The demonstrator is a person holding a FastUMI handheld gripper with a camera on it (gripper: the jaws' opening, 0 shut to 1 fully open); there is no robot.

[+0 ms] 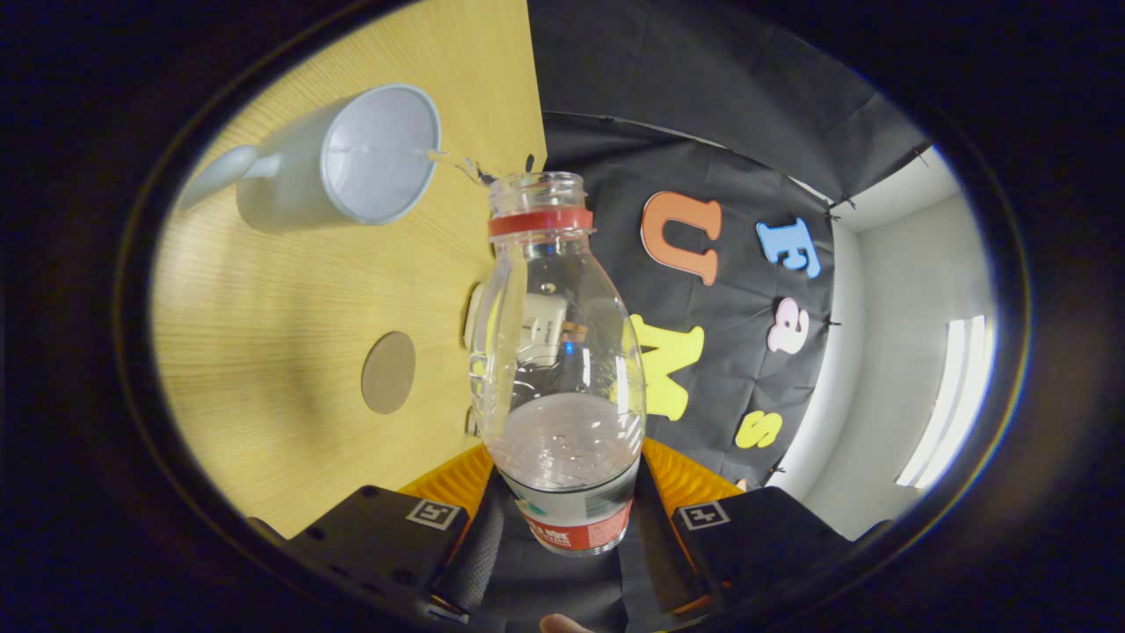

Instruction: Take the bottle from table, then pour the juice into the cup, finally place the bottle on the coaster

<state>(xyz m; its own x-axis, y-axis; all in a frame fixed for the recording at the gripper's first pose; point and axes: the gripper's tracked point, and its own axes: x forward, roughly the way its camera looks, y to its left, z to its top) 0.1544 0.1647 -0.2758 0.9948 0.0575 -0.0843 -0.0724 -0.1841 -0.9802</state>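
A clear plastic bottle [561, 352] with a red neck ring and no cap is held by its labelled lower part, and my gripper [562, 482] is shut on it. Both fingers [453, 482] press its sides. A little clear liquid lies in the bottle's lower end. The view is rolled, so the wooden table [290, 352] stands on edge beside the bottle. A pale mug-shaped cup [352, 158] with a handle sits beyond the bottle's mouth, its opening facing me. A thin trickle and drops [461, 164] hang between mouth and cup rim. The round brown coaster [388, 373] lies on the table nearer the fingers.
A small white object [479, 321] sits at the table's far edge, partly hidden behind the bottle. The black cloth wall [703, 132] hangs beyond the table, with a white room wall and ceiling light [949, 396] past it.
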